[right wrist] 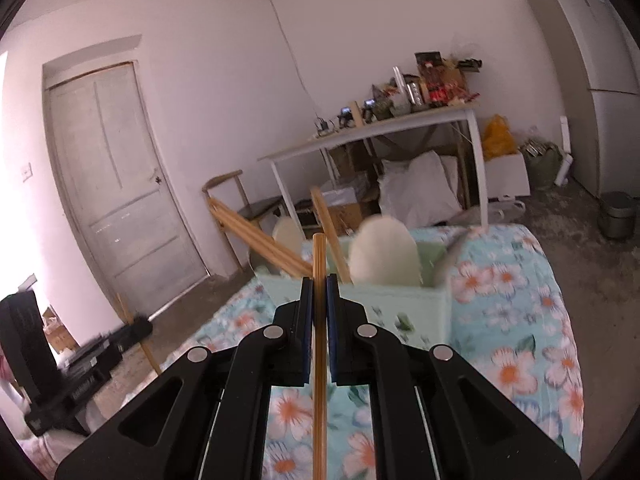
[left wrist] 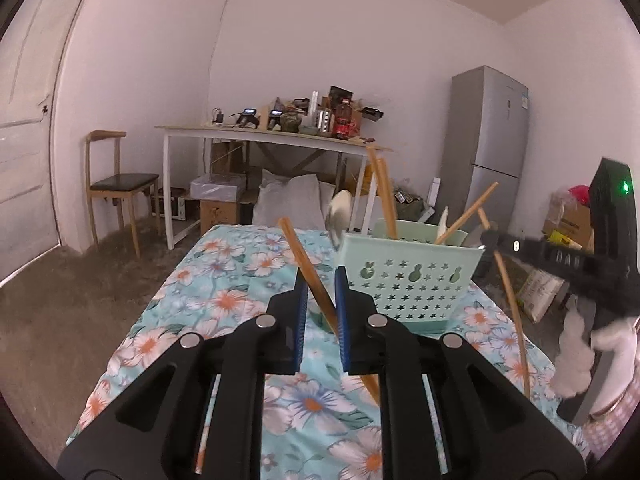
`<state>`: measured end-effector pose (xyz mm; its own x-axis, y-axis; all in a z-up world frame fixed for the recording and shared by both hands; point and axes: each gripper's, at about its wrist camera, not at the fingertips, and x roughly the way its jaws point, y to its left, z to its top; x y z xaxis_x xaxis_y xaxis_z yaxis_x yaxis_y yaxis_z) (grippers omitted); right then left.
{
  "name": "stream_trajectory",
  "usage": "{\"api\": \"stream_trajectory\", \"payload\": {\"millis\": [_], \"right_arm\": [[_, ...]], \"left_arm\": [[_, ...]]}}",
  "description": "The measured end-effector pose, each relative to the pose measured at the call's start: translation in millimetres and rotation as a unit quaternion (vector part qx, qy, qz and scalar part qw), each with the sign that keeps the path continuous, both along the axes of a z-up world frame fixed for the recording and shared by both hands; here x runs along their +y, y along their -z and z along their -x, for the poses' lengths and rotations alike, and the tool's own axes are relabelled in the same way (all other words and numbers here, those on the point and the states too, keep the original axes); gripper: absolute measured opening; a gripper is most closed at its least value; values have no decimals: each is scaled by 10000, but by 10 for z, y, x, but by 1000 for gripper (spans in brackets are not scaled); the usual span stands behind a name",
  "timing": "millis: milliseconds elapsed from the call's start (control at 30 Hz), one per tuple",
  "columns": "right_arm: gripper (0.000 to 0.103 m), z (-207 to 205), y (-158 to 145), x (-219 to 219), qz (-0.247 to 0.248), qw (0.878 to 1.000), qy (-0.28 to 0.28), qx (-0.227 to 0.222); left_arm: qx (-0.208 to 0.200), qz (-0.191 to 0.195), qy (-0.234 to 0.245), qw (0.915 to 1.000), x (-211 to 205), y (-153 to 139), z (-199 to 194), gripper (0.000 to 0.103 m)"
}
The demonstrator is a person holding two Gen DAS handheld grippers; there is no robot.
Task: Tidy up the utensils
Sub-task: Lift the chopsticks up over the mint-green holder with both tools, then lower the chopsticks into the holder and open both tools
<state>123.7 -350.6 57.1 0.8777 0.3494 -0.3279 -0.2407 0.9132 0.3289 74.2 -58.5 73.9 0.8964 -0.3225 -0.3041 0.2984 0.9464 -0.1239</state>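
While chopsticks and spoons already stand in the basket at one o'clock on the bed, the left gripper and right gripper each clamp one chopstick not yet deposited.

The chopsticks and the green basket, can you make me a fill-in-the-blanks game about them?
1. Each gripper holds one wooden ____.
2. The green basket has ____-shaped holes in its side.
3. The basket stands on a cloth printed with ____.
4. The right gripper is ____ on its chopstick.

Missing words: chopstick; star; flowers; shut
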Motion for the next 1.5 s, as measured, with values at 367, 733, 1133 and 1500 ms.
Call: {"api": "stream_trajectory", "payload": {"millis": [367, 733, 1133, 1500], "right_arm": [[7, 181, -6, -187, -111, 9999, 47, -122], [7, 212, -142, -205, -122, 9996, -65, -241], [7, 300, -233, -162, -103, 9994, -106, -317], [7, 320, -266, -153, -107, 9993, -116, -346]], "left_arm": [[556, 173, 111, 9982, -164, -12, -282, 10], [870, 106, 15, 9961, -278, -113, -424, 9], [775, -27, -43, 9970, -308, -171, -375, 9], [618, 185, -15, 9979, -235, -247, -315, 7]]}}
